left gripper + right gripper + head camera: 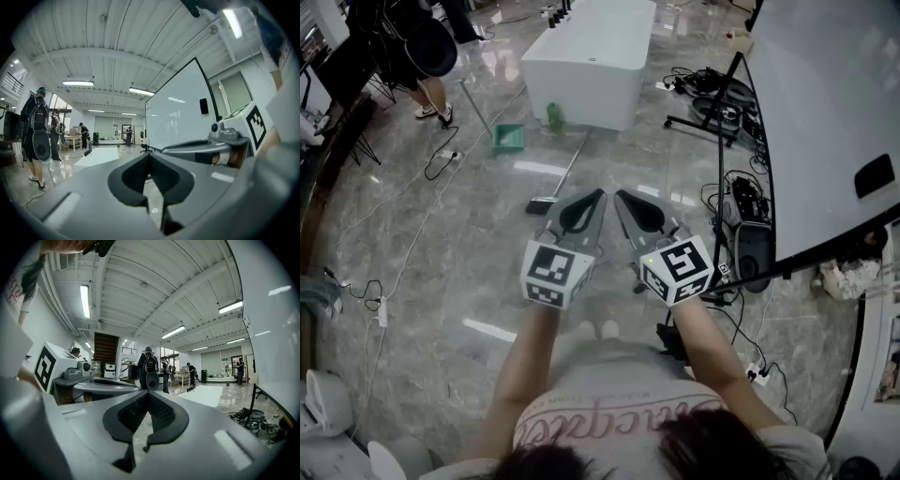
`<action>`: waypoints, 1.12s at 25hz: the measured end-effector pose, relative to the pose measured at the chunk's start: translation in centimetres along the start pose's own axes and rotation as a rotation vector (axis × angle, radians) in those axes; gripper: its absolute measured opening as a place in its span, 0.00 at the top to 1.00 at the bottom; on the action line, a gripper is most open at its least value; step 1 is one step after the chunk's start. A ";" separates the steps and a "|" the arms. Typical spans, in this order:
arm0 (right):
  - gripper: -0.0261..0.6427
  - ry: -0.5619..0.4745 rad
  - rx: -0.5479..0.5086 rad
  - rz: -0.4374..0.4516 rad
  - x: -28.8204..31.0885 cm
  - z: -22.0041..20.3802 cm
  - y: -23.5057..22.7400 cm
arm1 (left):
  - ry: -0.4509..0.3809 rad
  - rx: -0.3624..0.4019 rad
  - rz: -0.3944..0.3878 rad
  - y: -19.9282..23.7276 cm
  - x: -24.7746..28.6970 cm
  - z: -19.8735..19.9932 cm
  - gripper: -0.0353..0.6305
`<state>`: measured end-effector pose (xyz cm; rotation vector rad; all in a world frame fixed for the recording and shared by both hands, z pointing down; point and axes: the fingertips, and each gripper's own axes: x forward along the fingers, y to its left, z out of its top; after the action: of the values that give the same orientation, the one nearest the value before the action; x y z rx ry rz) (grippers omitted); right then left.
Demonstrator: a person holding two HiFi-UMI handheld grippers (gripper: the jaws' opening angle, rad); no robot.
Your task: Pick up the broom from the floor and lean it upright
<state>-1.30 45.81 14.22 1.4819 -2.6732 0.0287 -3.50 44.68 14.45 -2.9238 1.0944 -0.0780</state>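
Broom (pixel 563 172) lies on open floor (pixel 469 262); handle tip near white block (pixel 591 56).

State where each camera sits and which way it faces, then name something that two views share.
Head view: on the person's head, looking steeply down at the floor; both forearms, the left claw and the right claw show, with the broom lying ahead.
Left gripper view: rides the left claw, facing level across the hall; its shut jaws and the right claw show.
Right gripper view: rides the right claw, facing level; its shut jaws and the left claw show.
Shared: both gripper views show the white board.
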 end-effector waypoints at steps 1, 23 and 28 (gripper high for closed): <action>0.96 0.003 -0.001 0.002 0.1 -0.1 0.1 | -0.001 -0.002 0.001 0.1 -0.1 0.0 0.95; 0.96 0.017 0.042 0.034 -0.7 -1.6 -0.6 | 0.064 -0.030 0.042 -0.1 -0.5 -2.5 0.95; 0.96 0.042 0.051 0.060 0.1 -2.3 -0.6 | 0.090 -0.052 0.058 0.8 -0.4 -3.6 0.95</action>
<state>-0.69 45.55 16.54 1.3986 -2.7019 0.1321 -4.52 44.36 18.04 -2.9581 1.2109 -0.1851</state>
